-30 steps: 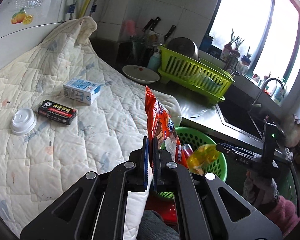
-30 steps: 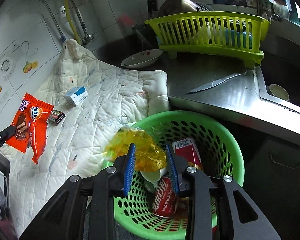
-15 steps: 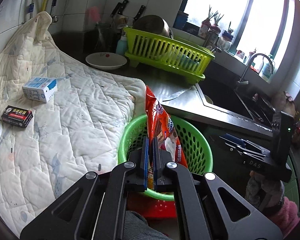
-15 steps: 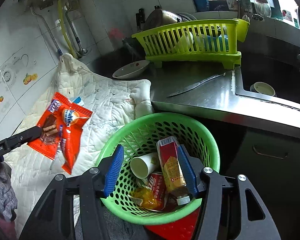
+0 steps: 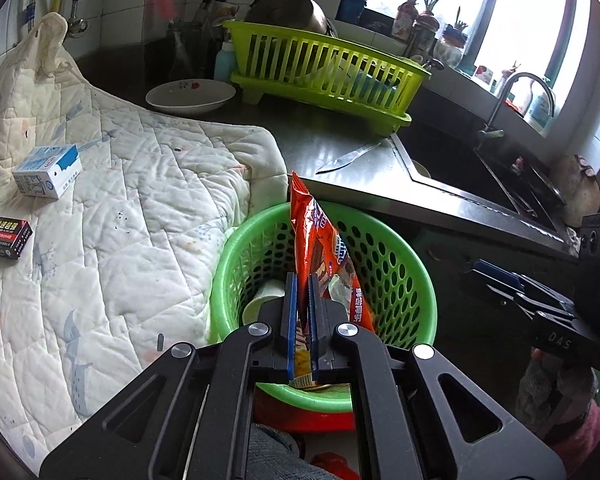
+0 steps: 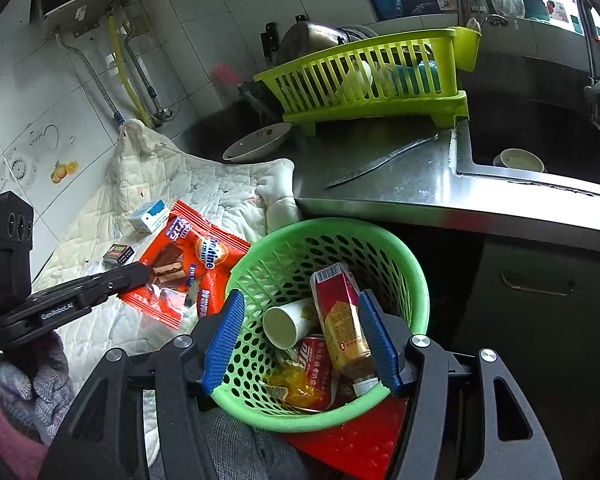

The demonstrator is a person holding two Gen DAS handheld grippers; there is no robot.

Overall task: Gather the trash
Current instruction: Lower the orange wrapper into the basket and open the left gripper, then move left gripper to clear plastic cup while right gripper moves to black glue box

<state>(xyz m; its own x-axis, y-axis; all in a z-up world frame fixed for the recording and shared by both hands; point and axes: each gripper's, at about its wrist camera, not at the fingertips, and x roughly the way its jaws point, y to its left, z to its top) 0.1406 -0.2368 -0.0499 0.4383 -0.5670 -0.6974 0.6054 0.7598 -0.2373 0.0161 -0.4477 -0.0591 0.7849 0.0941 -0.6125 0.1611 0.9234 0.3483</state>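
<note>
the left gripper [image 5: 300, 312] is clamped on a crinkly orange-red foil snack packet [image 5: 320, 248], its blue-padded jaws pinching the packet's lower edge so the packet stands up over the round green perforated plastic basket [image 5: 400, 276]; from the right wrist view the same packet [image 6: 187, 264] hangs at the basket's left rim, partly over the white quilted cloth [image 6: 203, 188]

the right gripper [image 6: 300, 338] is spread wide over the basket [image 6: 412, 276] with nothing between its blue pads, which have just been opening; inside the basket lie a white paper cup [image 6: 283, 326] on its side, a red and yellow drink carton [image 6: 340, 316], a red drink can [image 6: 314, 364] and a crumpled yellow plastic wrapper [image 6: 291, 382]; the basket sits on something red [image 6: 356, 440], and what that is cannot be told

on the quilted cloth [image 5: 99, 220], well apart from the basket, rest a small white and blue carton [image 5: 47, 172] and a small black box with red print [image 5: 5, 236], near each other

behind the cloth a white shallow dish [image 5: 189, 96] sits on the steel counter [image 5: 340, 140] beside a lime green slatted dish rack [image 5: 324, 76]; a steel knife [image 5: 348, 156] lies flat on the counter near the edge of the sink [image 5: 460, 164], and a pale cup [image 6: 518, 160] sits in the sink

a gloved hand [image 6: 31, 384] holds the left gripper's handle
</note>
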